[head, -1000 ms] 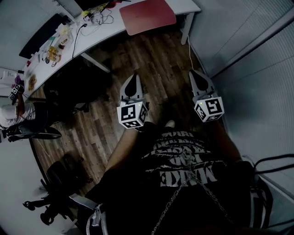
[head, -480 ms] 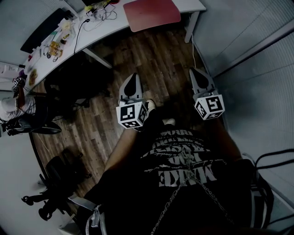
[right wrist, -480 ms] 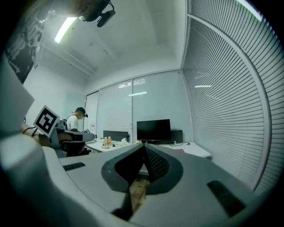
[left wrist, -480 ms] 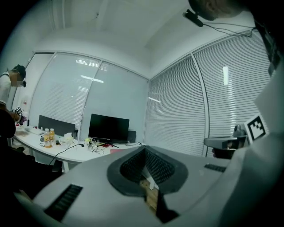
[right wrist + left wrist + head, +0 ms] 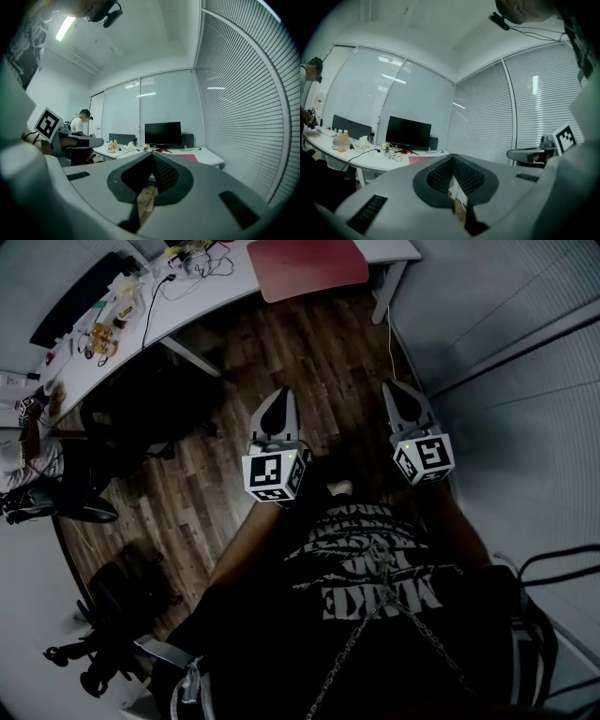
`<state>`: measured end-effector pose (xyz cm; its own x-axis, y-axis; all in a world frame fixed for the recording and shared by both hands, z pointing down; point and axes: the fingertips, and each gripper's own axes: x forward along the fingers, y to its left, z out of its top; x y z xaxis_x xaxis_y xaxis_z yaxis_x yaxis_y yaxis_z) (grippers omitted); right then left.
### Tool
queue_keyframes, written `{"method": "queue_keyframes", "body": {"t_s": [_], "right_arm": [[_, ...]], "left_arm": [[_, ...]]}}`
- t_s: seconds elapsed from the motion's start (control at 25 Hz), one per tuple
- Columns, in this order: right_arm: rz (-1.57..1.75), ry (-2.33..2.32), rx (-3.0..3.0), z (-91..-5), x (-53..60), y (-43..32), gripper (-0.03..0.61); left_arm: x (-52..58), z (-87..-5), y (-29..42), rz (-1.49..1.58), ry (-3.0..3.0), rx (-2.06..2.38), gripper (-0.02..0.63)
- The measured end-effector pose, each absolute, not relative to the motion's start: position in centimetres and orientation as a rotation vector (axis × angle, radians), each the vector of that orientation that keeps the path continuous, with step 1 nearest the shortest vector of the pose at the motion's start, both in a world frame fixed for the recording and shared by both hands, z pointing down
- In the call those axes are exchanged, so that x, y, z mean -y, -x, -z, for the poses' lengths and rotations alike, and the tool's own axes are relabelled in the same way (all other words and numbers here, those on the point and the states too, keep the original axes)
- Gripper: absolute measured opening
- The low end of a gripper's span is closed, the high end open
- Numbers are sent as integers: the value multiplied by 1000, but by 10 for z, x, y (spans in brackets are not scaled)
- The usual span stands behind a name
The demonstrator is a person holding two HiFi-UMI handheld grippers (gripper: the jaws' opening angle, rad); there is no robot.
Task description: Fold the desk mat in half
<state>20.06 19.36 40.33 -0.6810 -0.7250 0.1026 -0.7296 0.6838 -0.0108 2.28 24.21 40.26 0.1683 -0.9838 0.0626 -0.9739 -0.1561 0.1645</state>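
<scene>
Desk mat [image 5: 305,266]: one. Left tongs [image 5: 278,399], right tongs [image 5: 402,396]: both closed.

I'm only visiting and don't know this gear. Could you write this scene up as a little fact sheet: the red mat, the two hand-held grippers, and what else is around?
mat: desk mat, red, lying flat and unfolded
where: near one end of the white desk
left gripper: shut, empty, over the wooden floor, short of the desk
right gripper: shut, empty, level with the left one
also on desk: monitor, cables, small clutter
others: a person at the desk's other end
progress: fold not yet begun
</scene>
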Motion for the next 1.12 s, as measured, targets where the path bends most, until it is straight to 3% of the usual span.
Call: {"method": "queue_keyframes", "body": {"t_s": [1.12], "right_arm": [[-37,-1232,2763,-394,-81,-112,-2]], "left_arm": [[-120,-406,71,84,-2239,1911,0]]}}
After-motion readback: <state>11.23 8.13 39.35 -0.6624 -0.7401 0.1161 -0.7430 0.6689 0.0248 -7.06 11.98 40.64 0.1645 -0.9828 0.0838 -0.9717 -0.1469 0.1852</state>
